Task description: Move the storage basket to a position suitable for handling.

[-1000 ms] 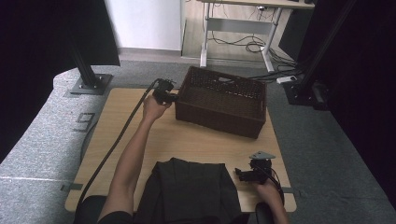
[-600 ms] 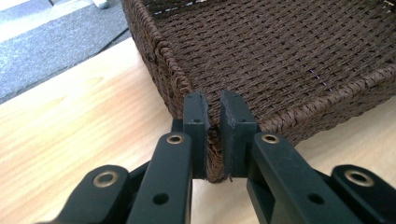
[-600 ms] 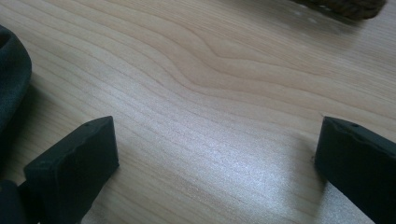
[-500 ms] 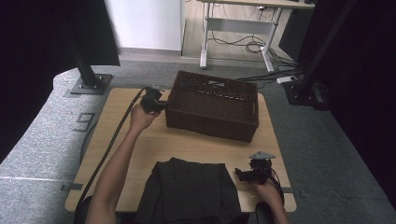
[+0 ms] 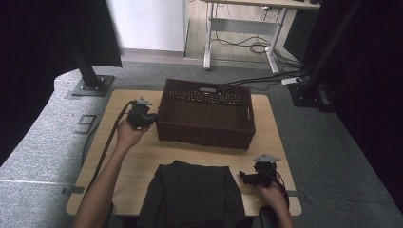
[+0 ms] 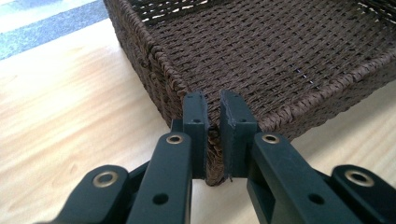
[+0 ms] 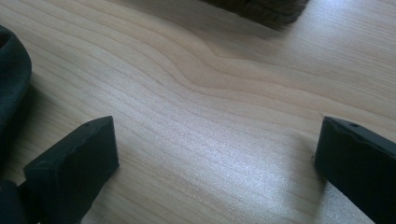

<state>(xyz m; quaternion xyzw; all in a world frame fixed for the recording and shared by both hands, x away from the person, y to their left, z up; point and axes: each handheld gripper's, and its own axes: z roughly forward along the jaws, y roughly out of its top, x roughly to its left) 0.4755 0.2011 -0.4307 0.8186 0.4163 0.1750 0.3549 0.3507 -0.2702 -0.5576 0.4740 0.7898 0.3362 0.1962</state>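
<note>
A dark brown woven basket (image 5: 204,137) stands on the far half of the wooden table (image 5: 138,159). My left gripper (image 5: 151,118) is at its near-left corner. In the left gripper view the jaws of my left gripper (image 6: 213,105) are shut on the rim at that corner of the basket (image 6: 261,46), which holds nothing that I can see. A dark folded garment (image 5: 190,194) lies at the table's near edge. My right gripper (image 5: 243,178) rests just to its right, open. In the right gripper view my right gripper (image 7: 215,144) has only bare wood between its jaws, and the garment (image 7: 11,79) shows at the left edge.
Black stand bases (image 5: 92,85) sit on the grey floor off the far-left and far-right corners of the table. A desk frame with cables (image 5: 247,35) stands beyond. Bare tabletop lies between the basket and the garment.
My left gripper has dragged the basket to the left and toward the person, and the basket has turned to sit square on the table. The right gripper has not moved.
</note>
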